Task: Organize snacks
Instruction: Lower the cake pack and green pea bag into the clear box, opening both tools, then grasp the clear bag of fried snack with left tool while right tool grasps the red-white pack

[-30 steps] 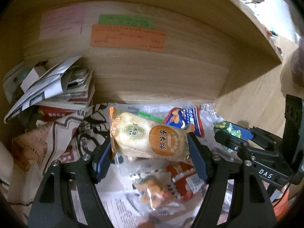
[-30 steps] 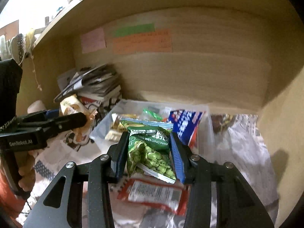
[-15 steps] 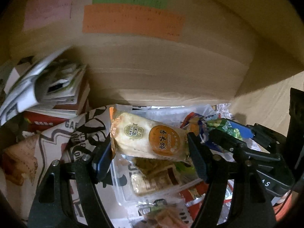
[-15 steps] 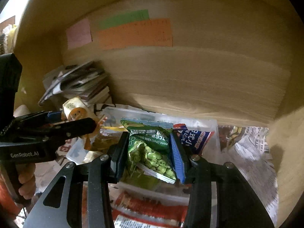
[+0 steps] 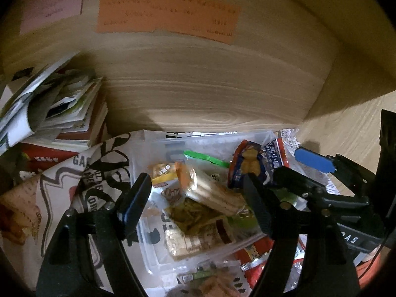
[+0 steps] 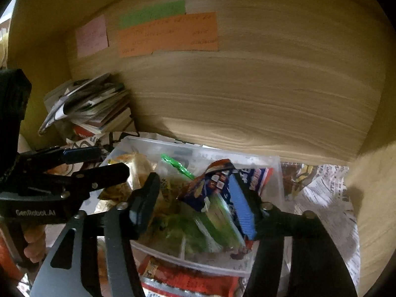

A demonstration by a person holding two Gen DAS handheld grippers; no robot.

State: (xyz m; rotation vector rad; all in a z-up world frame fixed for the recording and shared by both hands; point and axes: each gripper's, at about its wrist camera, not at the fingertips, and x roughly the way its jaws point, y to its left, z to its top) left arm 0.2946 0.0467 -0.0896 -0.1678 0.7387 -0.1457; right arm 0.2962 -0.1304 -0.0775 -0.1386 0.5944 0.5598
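I see a clear, smooth plastic bin [image 5: 146, 153], glossy film snack packets [image 5: 212, 193], matt wood-grain back panel [image 5: 198, 94], printed newspaper [image 6: 329, 198], and matt paper notes [image 5: 168, 17].

we read "genrobot.ai" on the left claw [image 6: 106, 165] body, left of the right claw [image 6: 193, 205]; the orange note [image 6: 168, 34] above stays illegible.

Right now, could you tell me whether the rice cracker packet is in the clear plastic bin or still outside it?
In. The rice cracker packet lies tilted on other snacks inside the clear plastic bin, free of the jaws.
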